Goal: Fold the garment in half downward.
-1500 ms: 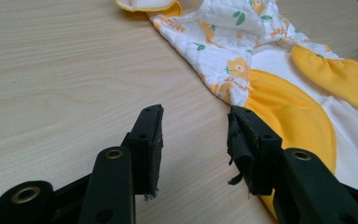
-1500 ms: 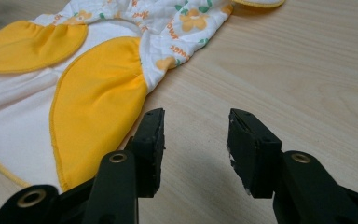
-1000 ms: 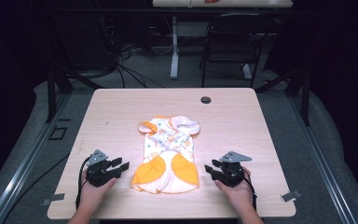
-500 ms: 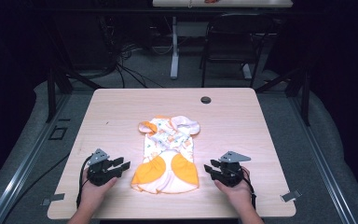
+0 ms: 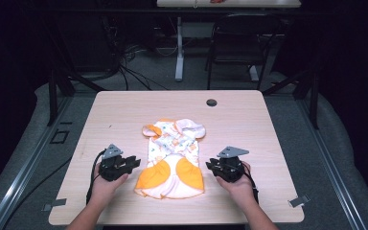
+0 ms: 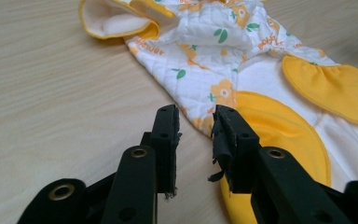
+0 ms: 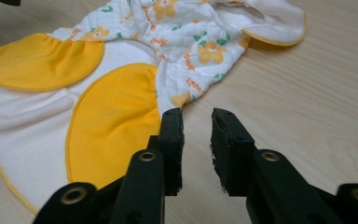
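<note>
A small quilted garment [image 5: 172, 158] lies flat at the middle of the wooden table [image 5: 249, 124]. It is white with orange flowers and has two yellow-orange patches at its near end. My left gripper [image 5: 135, 162] is just left of that near end, my right gripper [image 5: 210, 166] just right of it, both pointing inward. In the left gripper view the jaws of the left gripper [image 6: 195, 126] stand apart over bare wood at the garment's edge [image 6: 223, 70]. The right gripper [image 7: 196, 123] looks the same beside the garment [image 7: 112, 116]. Both pairs of jaws have just been closing, with nothing between them.
A black round grommet [image 5: 211, 102] sits near the table's far edge. Behind the table stand a dark chair [image 5: 239, 43] and a white table leg [image 5: 178, 48], with cables on the floor. A person's hands [image 5: 103, 189] come in from the near edge.
Both grippers have shifted a little inward toward the garment's near end and lifted slightly. The garment has not moved.
</note>
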Available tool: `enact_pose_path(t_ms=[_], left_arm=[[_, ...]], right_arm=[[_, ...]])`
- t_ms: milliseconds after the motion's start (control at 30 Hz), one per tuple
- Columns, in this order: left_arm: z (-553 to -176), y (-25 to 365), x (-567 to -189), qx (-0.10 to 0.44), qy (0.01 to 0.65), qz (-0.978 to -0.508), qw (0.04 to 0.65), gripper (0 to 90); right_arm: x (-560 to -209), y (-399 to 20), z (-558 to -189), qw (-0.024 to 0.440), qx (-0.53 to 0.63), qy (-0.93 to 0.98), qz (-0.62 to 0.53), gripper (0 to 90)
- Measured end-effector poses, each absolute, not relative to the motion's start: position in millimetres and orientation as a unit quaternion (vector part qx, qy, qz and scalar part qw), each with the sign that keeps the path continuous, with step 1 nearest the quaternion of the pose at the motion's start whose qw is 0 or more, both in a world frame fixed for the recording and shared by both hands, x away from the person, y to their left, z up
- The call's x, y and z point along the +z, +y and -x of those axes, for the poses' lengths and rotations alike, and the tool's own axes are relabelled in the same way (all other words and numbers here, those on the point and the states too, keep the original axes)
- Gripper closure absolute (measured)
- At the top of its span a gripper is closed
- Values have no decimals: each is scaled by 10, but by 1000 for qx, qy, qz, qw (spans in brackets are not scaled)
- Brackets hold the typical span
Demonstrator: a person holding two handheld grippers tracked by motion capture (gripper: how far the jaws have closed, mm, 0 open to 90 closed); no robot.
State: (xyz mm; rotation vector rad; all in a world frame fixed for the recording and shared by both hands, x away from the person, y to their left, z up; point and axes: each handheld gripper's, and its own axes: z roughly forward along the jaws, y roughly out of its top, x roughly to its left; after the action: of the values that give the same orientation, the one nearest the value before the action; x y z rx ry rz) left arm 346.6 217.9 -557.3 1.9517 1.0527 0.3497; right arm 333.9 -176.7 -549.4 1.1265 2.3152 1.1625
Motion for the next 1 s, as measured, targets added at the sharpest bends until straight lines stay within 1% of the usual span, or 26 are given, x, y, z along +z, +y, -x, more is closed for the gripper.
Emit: enact_pose_path(t_ms=[33,100,133,267,467,667,1000], left_arm=[[-3524,2119,-5561,136,413,-790,432,749],[-3562,2053,-5560,140,408,-797,423,783],[-3594,2011,-5562,141,402,-802,419,815],[-3692,1898,-5586,129,398,-809,413,891],[-3793,1763,-5645,116,391,-819,404,899],[-3868,1692,-5778,110,397,-829,379,900],[-3876,1689,-5796,107,391,-833,376,900]], right_arm=[[-5493,-1740,-3366,156,406,810,-393,781],[-5487,-1673,-3423,152,404,815,-387,819],[-5480,-1652,-3442,154,397,819,-384,833],[-5498,-1520,-3541,151,382,831,-375,885],[-5570,-1331,-3682,146,350,853,-359,899],[-5617,-1210,-3765,147,337,858,-358,900],[-5705,-1181,-3809,140,316,869,-354,900]])
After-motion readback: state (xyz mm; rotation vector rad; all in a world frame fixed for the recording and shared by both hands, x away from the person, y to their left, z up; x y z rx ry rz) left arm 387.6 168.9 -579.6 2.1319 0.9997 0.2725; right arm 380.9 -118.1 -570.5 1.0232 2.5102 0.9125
